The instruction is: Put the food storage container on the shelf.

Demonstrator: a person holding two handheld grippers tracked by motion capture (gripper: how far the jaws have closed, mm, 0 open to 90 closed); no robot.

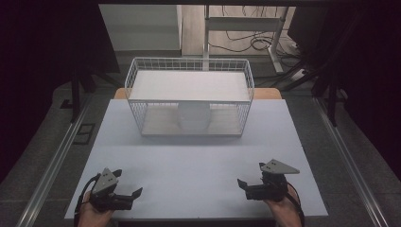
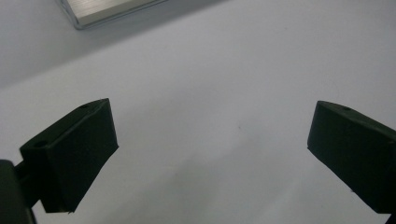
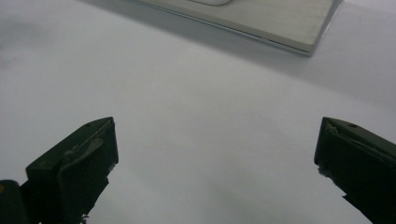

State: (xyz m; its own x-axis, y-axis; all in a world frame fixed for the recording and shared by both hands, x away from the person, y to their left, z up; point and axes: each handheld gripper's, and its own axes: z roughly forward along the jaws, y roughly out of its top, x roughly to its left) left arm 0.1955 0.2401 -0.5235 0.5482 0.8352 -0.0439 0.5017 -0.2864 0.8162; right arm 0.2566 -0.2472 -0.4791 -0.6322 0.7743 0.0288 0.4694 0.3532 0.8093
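While both jaws stand wide apart and empty, the left hand-held gripper and right hand-held gripper rest low on the counter. The white bowl sits well ahead of them, inside the wire basket's lower shelf. This looks like the start; next comes a forward reach.

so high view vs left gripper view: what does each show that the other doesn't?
High view alone: the white wire rack, a pale rounded object on its lower shelf, the right gripper open near the table's front edge, both hands, and cables on the floor behind.

Left gripper view alone: a close look at the left gripper, its jaws spread wide with nothing between them, plus a pale board corner at the top.

Both: the white table surface and the left gripper.
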